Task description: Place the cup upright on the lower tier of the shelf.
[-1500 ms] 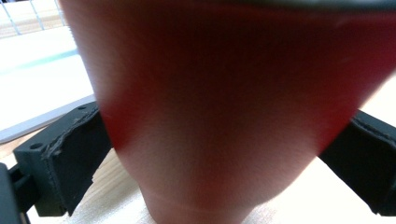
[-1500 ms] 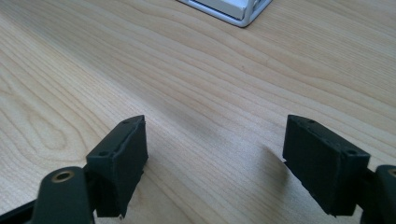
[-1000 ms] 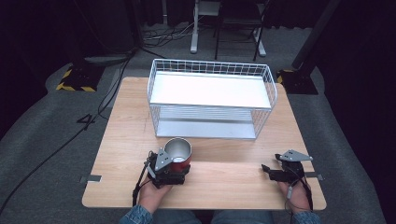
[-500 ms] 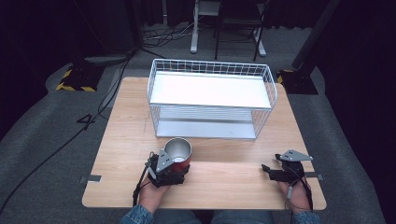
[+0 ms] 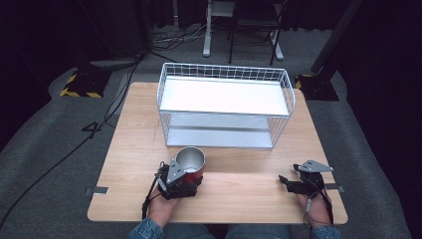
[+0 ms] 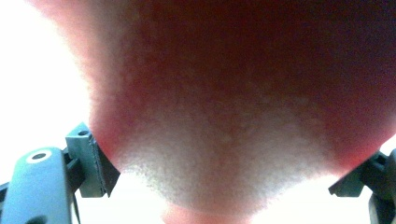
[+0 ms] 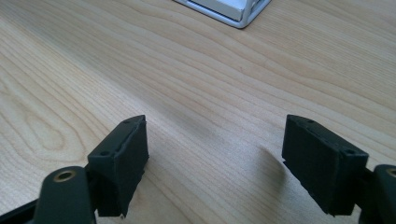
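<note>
A red cup [image 5: 190, 163] with a shiny metal inside stands upright on the wooden table [image 5: 134, 134], near the front left. My left gripper [image 5: 183, 178] is shut on its lower wall from the near side. In the left gripper view the blurred red cup [image 6: 233, 102] sits very close, with the left gripper [image 6: 224, 172] and its pads [image 6: 95, 163] pressed against both of the cup's sides. At the front right my right gripper [image 5: 284, 182] rests low over the table. Its jaws stand wide apart, and in its own view the right gripper [image 7: 215, 158] has bare wood between them.
A white wire basket rack [image 5: 224, 69] with two shelves stands at the back middle of the table; its corner [image 7: 233, 11] lies ahead of the right gripper. Dark floor, cables and chair legs lie beyond the table's far edge.
</note>
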A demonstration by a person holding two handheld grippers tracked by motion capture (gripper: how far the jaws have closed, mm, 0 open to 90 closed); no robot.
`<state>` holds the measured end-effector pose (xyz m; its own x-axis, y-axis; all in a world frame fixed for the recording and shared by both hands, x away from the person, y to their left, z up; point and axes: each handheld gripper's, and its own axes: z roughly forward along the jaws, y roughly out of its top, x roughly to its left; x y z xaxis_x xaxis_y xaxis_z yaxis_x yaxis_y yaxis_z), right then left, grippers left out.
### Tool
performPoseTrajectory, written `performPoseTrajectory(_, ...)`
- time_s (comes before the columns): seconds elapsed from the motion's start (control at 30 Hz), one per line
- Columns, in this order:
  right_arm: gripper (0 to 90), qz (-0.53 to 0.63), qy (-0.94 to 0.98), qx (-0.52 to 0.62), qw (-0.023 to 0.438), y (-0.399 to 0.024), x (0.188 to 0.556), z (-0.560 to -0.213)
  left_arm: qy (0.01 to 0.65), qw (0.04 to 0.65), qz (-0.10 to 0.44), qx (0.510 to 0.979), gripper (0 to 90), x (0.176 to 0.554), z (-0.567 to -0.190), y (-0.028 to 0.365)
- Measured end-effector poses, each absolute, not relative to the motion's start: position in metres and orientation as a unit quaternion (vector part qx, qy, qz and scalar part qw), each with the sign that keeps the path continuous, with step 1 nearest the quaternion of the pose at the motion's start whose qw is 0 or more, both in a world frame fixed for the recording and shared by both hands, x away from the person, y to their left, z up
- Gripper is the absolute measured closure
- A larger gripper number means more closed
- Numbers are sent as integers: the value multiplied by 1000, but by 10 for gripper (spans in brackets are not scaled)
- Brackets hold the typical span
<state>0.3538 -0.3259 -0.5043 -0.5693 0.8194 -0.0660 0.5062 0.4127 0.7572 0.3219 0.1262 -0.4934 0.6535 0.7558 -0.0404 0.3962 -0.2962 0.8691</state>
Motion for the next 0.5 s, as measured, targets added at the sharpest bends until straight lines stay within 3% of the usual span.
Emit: performPoseTrajectory(0.5, 229, 355, 810, 410, 224, -325, 354, -504, 342, 487, 192, 781, 165, 332, -463, 115)
